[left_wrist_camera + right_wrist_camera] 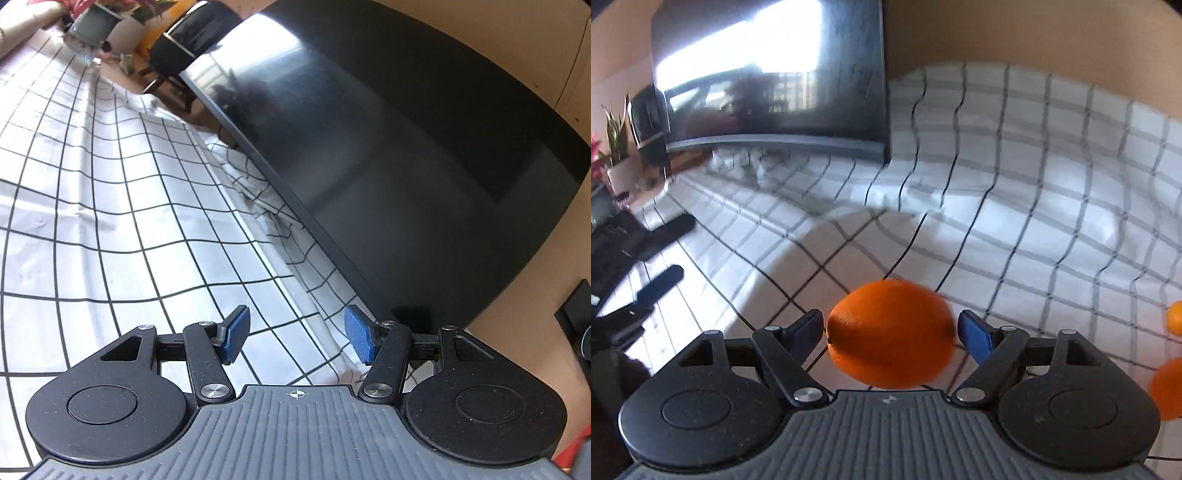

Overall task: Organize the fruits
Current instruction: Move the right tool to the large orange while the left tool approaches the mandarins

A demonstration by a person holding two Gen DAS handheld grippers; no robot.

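Only the right wrist view shows an orange (891,334).
Right gripper (891,332) fingers pinch it; left gripper (295,336) fingers are spread, holding nothing.

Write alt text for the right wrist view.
An orange sits gripped between the blue pads of the right claw, above a white grid-patterned tablecloth. Two more oranges show at the right edge, and a dark screen stands behind.
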